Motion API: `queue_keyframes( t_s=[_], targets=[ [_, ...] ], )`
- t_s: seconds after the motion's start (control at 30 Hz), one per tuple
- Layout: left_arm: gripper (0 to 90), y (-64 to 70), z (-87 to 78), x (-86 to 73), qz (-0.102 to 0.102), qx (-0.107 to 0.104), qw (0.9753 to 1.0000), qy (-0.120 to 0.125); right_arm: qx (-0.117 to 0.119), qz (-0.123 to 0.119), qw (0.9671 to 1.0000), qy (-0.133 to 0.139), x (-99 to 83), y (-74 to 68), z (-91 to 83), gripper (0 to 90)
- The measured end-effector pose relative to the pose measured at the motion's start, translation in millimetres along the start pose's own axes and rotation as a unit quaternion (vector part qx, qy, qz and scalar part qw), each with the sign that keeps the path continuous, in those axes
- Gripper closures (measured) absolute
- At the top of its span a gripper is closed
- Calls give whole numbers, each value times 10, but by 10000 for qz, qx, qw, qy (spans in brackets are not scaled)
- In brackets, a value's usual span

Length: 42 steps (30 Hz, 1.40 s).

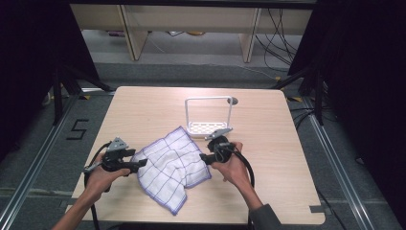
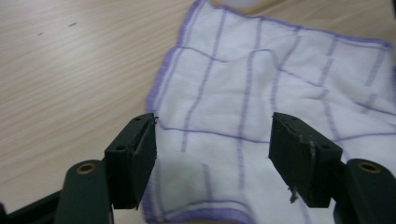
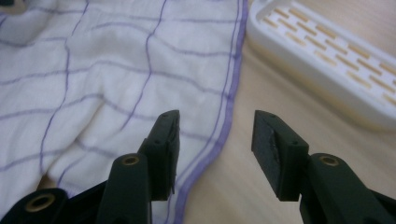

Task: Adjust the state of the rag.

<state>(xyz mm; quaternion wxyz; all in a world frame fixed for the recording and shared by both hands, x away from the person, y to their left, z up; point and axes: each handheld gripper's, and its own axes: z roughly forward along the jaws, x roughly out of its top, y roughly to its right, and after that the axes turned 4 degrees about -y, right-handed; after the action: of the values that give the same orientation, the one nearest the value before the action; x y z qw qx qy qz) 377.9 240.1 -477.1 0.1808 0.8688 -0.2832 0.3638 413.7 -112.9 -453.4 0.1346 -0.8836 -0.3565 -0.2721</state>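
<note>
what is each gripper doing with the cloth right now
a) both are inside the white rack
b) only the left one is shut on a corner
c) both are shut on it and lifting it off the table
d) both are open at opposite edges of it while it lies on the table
d: the left gripper and the right gripper both have their jaws apart over an edge of the cloth, which lies on the table.

Left claw [image 1: 140, 163] jaws spread, pointing right; right claw [image 1: 203, 157] jaws spread, pointing left; both hand-held, low
</note>
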Motion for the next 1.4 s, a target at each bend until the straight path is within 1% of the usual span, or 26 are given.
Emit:
queue_keyframes(
  t_s=[0.17,0.2,0.23,0.27,0.3,0.33,0.37,0.43,0.47,0.53,0.57,0.6,0.63,0.67,0.7,0.8,0.83,0.93,1.0,1.07,1.1,1.17,1.2,1.23,1.33,1.4],
  targets=[
    [302,343,-93,-104,233,-308,9992,74,119,34,9998,-125,-285,-61,-97,491],
    [300,408,-91,-125,236,-362,9990,94,142,-1,9998,-121,-320,-65,-86,486],
    [300,447,-102,-149,362,-395,9986,17,229,67,9996,-138,-347,-85,-83,483],
    [297,492,-87,-172,351,-450,9984,29,196,-27,9997,-135,-364,-86,-55,474],
    [294,519,-78,-196,440,-487,9978,-53,269,65,9993,-232,-374,-112,-34,463],
    [292,549,-57,-212,353,-498,9981,-32,275,78,9992,-294,-380,-130,21,456],
    [291,535,-54,-220,441,-501,9977,-123,246,22,9992,-318,-381,-138,77,456],
    [287,509,-47,-229,405,-450,9980,-177,180,-38,9992,-359,-370,-139,178,461],
    [286,484,-47,-231,411,-416,9982,-163,178,-1,9989,-427,-361,-146,231,506],
    [286,443,-57,-238,278,-360,9989,-107,282,-412,9981,-364,-348,-138,314,713],
    [286,423,-58,-245,201,-361,9991,-40,300,-440,9979,-360,-341,-141,314,794],
    [286,413,-61,-249,88,-313,9995,33,280,-492,9980,-283,-342,-146,304,851],
    [287,366,-86,-254,209,-286,9994,-58,251,-505,9978,-345,-341,-157,256,874],
    [288,350,-93,-261,156,-256,9995,-32,250,-510,9979,-305,-356,-167,197,881],
    [290,337,-87,-273,71,-264,9996,59,202,-544,9979,-295,-376,-180,125,883],
    [292,284,-123,-286,65,-161,9998,29,116,-490,9985,-199,-509,-204,-114,882],
    [293,292,-109,-287,-75,-178,9997,156,119,-488,9987,-132,-596,-203,-223,882],
    [295,230,-122,-264,-6,-124,9999,58,132,-371,9992,-94,-824,-209,-414,877],
    [297,223,-98,-246,-139,-106,9998,121,95,-167,9998,-72,-1031,-253,-541,871],
    [297,209,-80,-238,-86,-46,9999,37,141,-279,9995,-79,-1174,-256,-599,841],
    [297,216,-54,-232,-149,-73,9998,64,172,-251,9995,-77,-1222,-268,-599,827],
    [297,189,-28,-215,-46,-69,10000,-14,152,-211,9996,-67,-1313,-308,-593,808],
    [297,190,-12,-199,-133,-30,9999,13,211,-192,9994,-192,-1335,-319,-594,794],
    [297,162,-7,-182,-56,-35,10000,-60,212,-203,9993,-241,-1351,-327,-567,776],
    [296,120,51,-145,-135,23,9999,-61,129,35,9991,-403,-1356,-342,-558,665],
    [295,102,116,-127,-354,-61,9994,6,84,92,9996,-252,-1319,-315,-591,586]
  ],
)
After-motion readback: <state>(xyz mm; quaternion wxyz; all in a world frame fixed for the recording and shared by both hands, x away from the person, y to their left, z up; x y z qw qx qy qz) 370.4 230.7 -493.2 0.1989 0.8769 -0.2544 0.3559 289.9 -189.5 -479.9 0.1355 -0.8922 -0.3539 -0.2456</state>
